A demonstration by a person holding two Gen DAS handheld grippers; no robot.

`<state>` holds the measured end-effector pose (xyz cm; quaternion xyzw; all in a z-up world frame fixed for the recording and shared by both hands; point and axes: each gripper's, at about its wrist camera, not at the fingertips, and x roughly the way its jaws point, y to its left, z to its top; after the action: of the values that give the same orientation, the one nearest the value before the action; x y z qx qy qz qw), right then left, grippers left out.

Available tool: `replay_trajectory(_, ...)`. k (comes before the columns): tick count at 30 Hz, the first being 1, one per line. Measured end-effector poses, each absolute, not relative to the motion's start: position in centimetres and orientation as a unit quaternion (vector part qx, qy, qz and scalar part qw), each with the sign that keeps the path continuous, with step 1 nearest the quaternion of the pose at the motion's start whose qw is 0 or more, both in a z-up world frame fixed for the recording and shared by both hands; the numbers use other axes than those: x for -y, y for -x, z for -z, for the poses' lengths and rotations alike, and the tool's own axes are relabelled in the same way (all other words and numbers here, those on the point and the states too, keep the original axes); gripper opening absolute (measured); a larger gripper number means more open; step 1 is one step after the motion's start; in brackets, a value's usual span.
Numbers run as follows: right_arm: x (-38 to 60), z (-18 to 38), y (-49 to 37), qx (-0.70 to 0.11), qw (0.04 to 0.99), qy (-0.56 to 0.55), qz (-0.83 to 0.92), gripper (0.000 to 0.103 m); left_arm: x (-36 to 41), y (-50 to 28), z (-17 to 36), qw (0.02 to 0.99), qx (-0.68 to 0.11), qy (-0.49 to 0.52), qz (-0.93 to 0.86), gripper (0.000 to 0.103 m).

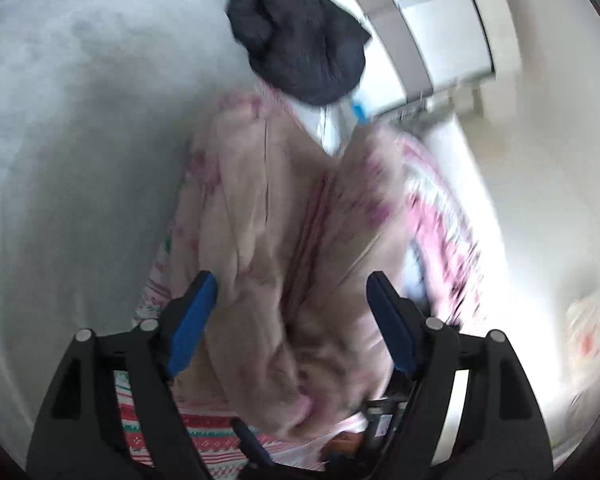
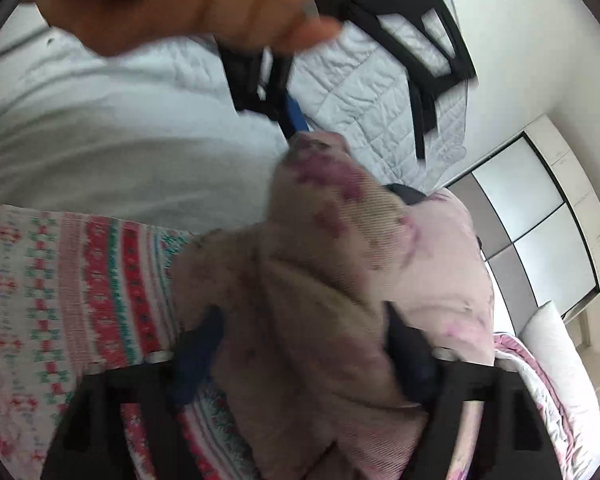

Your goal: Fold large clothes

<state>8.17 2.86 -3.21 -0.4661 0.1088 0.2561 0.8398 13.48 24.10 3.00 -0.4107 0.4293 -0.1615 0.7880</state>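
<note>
Left gripper (image 1: 290, 296): jaws stand wide, blue pads (image 1: 192, 320) well apart, with the beige-and-pink garment (image 1: 276, 216) running up between them. The cloth fills most of the gap, but neither pad visibly presses it; read as released, fabric lying loose between the fingers. Right gripper (image 2: 304, 344): jaws also spread wide, and the same garment (image 2: 300, 280) is bunched thickly between them, draped over the inner side of the right-hand finger. The pads here are dark and blurred; the cloth appears to rest against them rather than be pinched, so read as released too. Garment location: heaped in a rumpled ridge on the bed, lying on a striped red, green and white patterned blanket (image 2: 80, 280), with the pale grey bedsheet (image 1: 80, 120) beside it. In the right wrist view one peak of the garment rises up to the blue fingertip of the left gripper (image 2: 296, 118), which is held by the person's hand (image 2: 204, 0) at the top of the frame; whether that tip touches the cloth cannot be told. A dark navy garment (image 1: 300, 40) lies bundled on the sheet at the far end of the beige one. Both views are motion-blurred.
</note>
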Motion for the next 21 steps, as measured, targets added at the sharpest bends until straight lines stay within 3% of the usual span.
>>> replay_trajectory(7, 1.4, -0.1, -7.7, -0.1, 0.893, 0.373, -0.232, 0.088, -21.6, -15.0, -1.6, 0.792, -0.478, 0.36, 0.123, 0.077)
replay_trajectory(9, 2.7, -0.7, -8.5, -0.106, 0.903, 0.353, -0.221, 0.088, -21.9, -15.0, -1.2, 0.796, -0.483, 0.35, 0.103, 0.069)
replay_trajectory(10, 3.3, -1.2, -8.9, -0.114, 0.906, 0.34, -0.224, 0.088, -22.0, -15.0, -1.1, 0.796, -0.492, 0.34, 0.092, 0.056)
replay_trajectory(11, 4.0, -1.8, -9.7, -0.125, 0.909, 0.322, -0.234, 0.088, -22.2, -14.7, -0.6, 0.795, -0.503, 0.331, 0.081, 0.051)
replay_trajectory(18, 12.0, -7.6, -16.1, -0.254, 0.877, -0.09, -0.397, 0.088, -22.8, -14.5, 0.2, 0.79, -0.511, 0.327, 0.085, 0.051)
replay_trajectory(21, 11.0, -9.0, -19.7, -0.283, 0.893, -0.09, -0.338, 0.088, -22.1, -15.6, 0.3, 0.789, -0.513, 0.328, 0.084, 0.051)
